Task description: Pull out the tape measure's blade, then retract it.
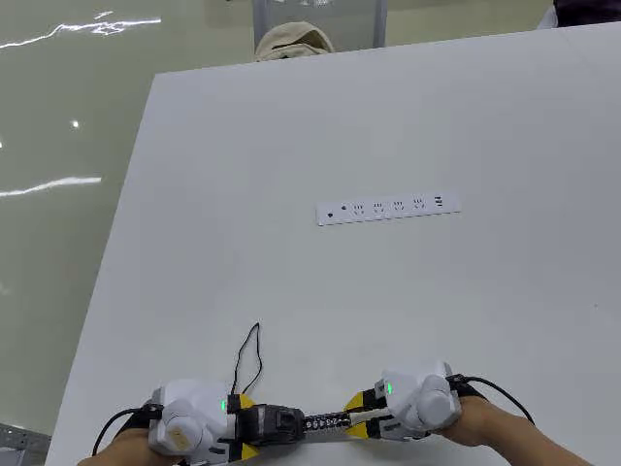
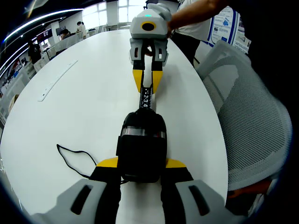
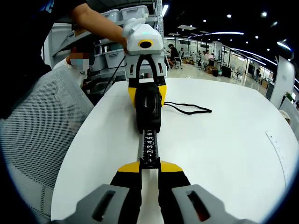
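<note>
My left gripper [image 2: 142, 164] is clamped on the black, boxy plastic tape measure [image 2: 142, 133]; just ahead, my right gripper [image 3: 149, 167] pinches the tip of its short, numbered blade [image 3: 149, 142], stretched between them over the white counter [image 3: 224, 149]

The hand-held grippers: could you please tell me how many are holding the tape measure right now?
2. The left hand-held gripper clamps the tape measure case at the table's near edge; the right hand-held gripper pinches the end of its blade.
</note>
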`<state>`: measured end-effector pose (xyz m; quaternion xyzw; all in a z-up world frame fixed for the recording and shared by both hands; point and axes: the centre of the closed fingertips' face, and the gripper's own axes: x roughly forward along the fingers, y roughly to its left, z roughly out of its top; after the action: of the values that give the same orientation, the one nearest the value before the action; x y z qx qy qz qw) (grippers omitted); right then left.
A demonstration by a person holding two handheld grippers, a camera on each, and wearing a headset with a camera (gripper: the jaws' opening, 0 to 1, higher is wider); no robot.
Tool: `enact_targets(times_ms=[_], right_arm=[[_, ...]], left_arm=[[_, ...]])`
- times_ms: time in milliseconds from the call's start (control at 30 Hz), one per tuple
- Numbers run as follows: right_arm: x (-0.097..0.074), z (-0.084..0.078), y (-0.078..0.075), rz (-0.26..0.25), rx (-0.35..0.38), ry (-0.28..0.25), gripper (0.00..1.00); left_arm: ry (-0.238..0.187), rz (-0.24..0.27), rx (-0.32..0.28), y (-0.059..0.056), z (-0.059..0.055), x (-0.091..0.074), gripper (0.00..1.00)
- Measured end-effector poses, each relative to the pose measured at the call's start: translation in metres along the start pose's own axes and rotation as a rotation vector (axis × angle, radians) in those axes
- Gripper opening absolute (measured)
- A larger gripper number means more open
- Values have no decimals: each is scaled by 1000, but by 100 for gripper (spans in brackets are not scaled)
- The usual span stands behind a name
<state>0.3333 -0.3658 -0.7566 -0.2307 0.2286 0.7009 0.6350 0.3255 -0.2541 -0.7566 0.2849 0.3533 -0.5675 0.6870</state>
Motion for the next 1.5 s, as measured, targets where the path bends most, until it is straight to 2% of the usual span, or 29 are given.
enact_targets(times_ms=[1500], right_arm=[[-13, -11, -1, -2, 12, 13, 10]], left_arm=[[-2, -3, 3, 0, 0, 1, 28]])
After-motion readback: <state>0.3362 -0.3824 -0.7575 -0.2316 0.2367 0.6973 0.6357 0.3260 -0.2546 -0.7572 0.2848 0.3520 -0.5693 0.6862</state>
